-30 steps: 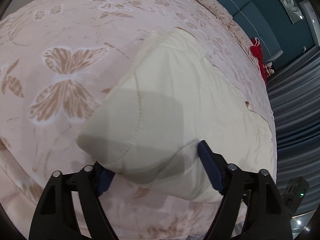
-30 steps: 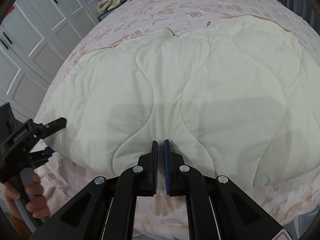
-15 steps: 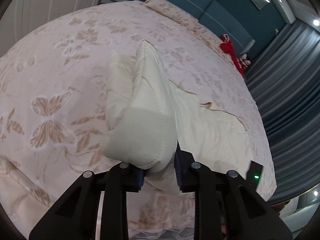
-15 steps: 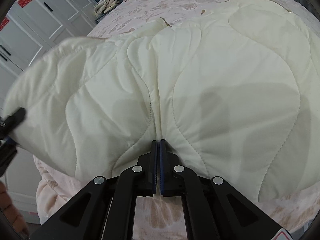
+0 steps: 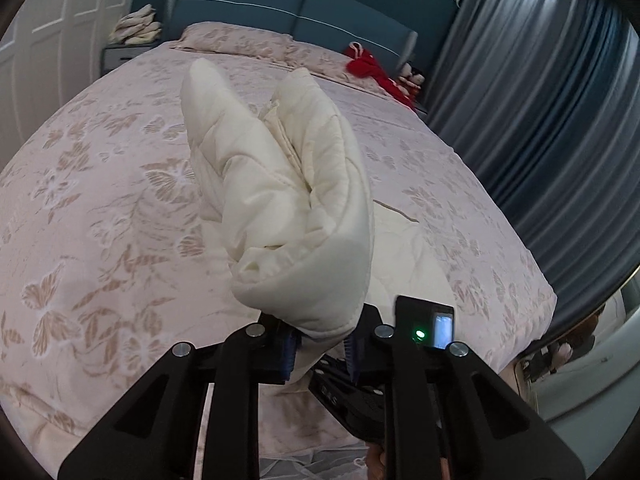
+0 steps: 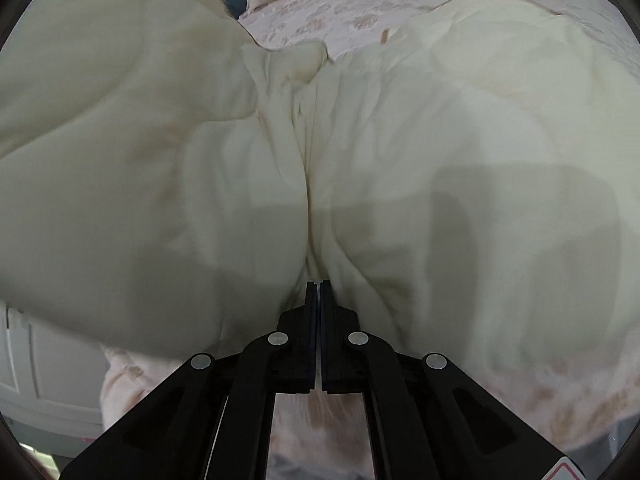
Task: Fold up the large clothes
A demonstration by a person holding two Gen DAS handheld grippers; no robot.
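On bed (image 5: 100, 208), cream quilted garment (image 5: 304, 216) between both grippers' jaws

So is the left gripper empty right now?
No, the left gripper is clamped on a bunched corner of the cream quilt, lifted above the bed.

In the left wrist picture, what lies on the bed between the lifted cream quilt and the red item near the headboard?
Only bare butterfly-print bedspread lies between the cream quilt and the red item; the left wrist view shows this.
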